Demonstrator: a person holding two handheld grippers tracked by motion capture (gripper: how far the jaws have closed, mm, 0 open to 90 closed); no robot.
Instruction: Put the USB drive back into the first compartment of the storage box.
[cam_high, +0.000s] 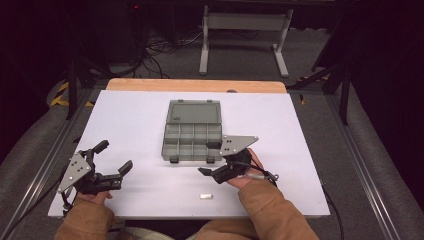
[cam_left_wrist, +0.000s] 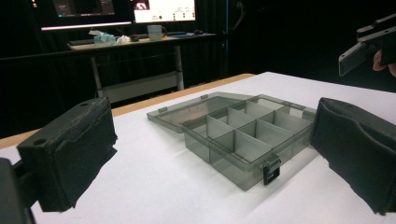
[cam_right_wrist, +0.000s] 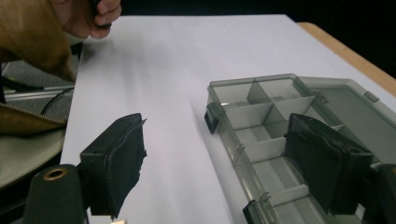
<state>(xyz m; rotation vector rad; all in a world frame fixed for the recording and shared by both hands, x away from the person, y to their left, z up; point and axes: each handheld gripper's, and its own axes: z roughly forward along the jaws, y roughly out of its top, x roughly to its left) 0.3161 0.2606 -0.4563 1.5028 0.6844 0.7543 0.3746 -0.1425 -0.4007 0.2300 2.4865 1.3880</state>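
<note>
A smoky grey compartment box (cam_high: 192, 142) lies in the middle of the white table top (cam_high: 135, 120), its lid (cam_high: 195, 111) folded flat open away from me. My right gripper (cam_high: 208, 159) is at the box's front right corner, open. One jaw hangs over the front compartments and the other stands outside the front wall (cam_right_wrist: 233, 154), neither pressing on it. In the right gripper view the box (cam_right_wrist: 261, 116) lies between and beyond the right gripper (cam_right_wrist: 219, 154). My left gripper (cam_high: 115, 156) rests open at the table's front left, empty, facing the box (cam_left_wrist: 243, 135) past the left gripper (cam_left_wrist: 215, 135).
A small pale metal piece (cam_high: 205, 196) lies near the table's front edge between my hands. The wooden table edge (cam_high: 195, 85) runs behind the white top. A white desk frame (cam_high: 245, 35) and floor cables (cam_high: 155, 50) stand beyond it.
</note>
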